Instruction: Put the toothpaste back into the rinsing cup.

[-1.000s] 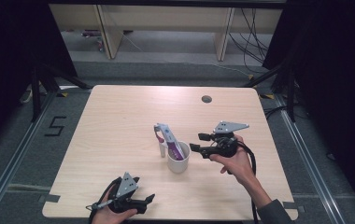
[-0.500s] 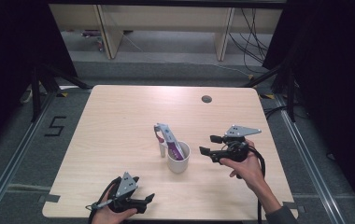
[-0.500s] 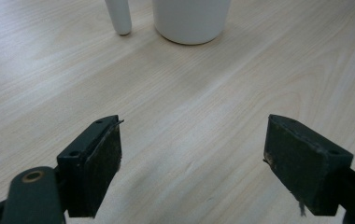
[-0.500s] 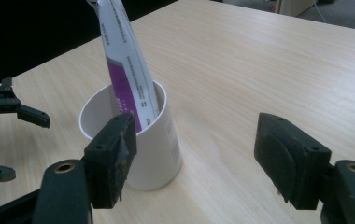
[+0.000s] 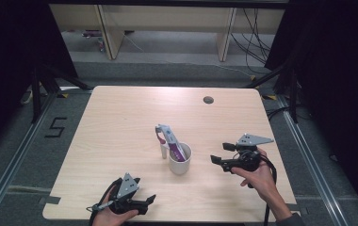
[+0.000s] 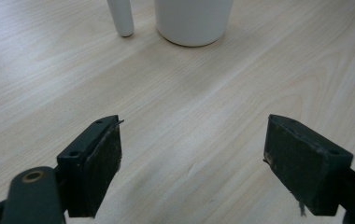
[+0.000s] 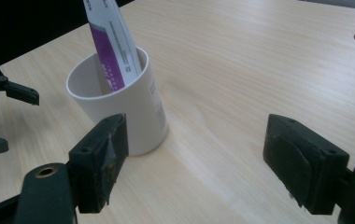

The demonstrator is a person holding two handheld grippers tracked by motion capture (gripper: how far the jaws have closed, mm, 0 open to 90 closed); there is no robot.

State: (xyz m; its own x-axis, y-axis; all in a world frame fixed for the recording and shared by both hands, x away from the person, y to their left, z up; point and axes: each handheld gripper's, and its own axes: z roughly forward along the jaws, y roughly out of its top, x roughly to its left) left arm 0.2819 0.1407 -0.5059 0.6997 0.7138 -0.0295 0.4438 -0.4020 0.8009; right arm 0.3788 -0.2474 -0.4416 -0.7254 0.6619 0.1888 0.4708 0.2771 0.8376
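Observation:
A white cup stands near the middle of the wooden table, with a white and purple tube leaning out of it to the left. A slim white object stands just left of the cup. My right gripper hovers right of the cup, apart from it; its jaws have just been opening and hold nothing. In the right gripper view the cup and tube lie ahead of the left jaw. My left gripper rests open at the near edge, pointing at the cup.
A round cable hole sits near the table's far right. Wooden furniture legs stand on the floor beyond the far edge. Dark frames flank the table. Bare wood lies left of the cup.
My right gripper has drawn away from the cup, to the right and toward the near edge, and its jaws stand wider. The left gripper, cup and tube have stayed put.

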